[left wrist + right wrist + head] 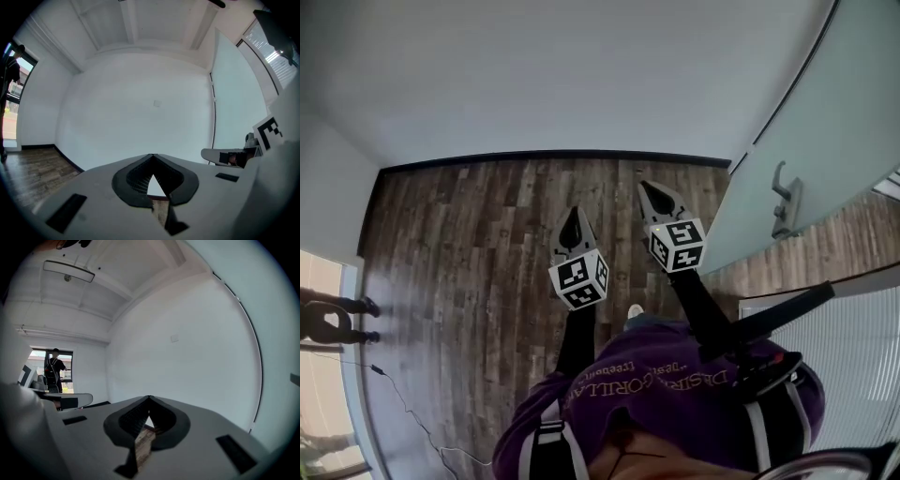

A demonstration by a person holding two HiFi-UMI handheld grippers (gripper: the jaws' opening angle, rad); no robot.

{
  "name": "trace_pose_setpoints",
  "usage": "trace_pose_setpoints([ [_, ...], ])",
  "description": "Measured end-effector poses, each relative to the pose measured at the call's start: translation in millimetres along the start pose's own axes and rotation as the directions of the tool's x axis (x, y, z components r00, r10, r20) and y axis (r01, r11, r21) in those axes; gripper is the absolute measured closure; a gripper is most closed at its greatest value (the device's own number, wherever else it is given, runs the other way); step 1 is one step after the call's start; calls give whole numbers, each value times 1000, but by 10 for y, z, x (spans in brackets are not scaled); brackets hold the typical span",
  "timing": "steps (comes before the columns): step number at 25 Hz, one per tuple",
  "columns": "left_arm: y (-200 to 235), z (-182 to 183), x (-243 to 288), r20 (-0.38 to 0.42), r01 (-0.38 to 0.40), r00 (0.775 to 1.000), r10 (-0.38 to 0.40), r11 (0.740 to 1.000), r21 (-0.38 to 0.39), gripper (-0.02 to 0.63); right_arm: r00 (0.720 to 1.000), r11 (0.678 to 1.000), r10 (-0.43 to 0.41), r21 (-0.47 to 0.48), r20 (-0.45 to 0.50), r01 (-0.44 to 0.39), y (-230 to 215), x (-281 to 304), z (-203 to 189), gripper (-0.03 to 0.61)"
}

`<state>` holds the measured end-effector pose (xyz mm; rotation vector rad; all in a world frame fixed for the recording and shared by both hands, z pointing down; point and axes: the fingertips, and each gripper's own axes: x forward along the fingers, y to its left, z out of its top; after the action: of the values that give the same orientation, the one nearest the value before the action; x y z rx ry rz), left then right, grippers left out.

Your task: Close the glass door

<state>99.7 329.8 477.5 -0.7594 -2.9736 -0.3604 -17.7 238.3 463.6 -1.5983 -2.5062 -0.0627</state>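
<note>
Left hand-held gripper [575,217]: jaws pressed together, nothing between them; its own view shows the tips meeting against bare wall. It is held out level in front of the person, over the floor and well apart from any object, so I judge it is only being carried, not working. Right hand-held gripper [651,192]: jaws likewise pressed together and empty, held just beside the left one and a little further forward, nearer the door side. Neither touches anything. The glass door [802,122], frosted, stands open at the right of the head view, angled into the room, with its handle [786,199] facing the person and apart from the right gripper. Judgement: the task is at the approach stage; the right gripper is the better placed to reach the handle or push the pane. Surface and room, left to right: a bystander [333,317] stands at a bright window at the far left; a thin cable [403,405] trails over the dark wood-plank floor [478,253]; a black baseboard [553,157] runs under the plain white wall [562,75]; pale blinds [853,375] lie at the far right.
</note>
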Motion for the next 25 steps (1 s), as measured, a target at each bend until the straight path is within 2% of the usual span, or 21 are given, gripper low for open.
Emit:
trace_pose_setpoints([
  [7, -168, -88, 475, -20, 2, 1000, -2, 1000, -3, 612, 1000, 1000, -2, 9, -20, 2, -418, 249, -52, 588],
  [17, -284, -171, 947, -55, 49, 997, -48, 999, 10, 612, 997, 997, -59, 41, -41, 61, -840, 500, -146, 588],
  [21, -260, -163, 1263, -76, 100, 992, -98, 995, 21, 612, 994, 993, -103, 59, -42, 105, -965, 689, -140, 588],
  [25, -312, 32, 1788, -79, 203, 977, -199, 978, 56, 612, 978, 976, -207, 68, 1, 206, -1242, 955, 107, 588],
])
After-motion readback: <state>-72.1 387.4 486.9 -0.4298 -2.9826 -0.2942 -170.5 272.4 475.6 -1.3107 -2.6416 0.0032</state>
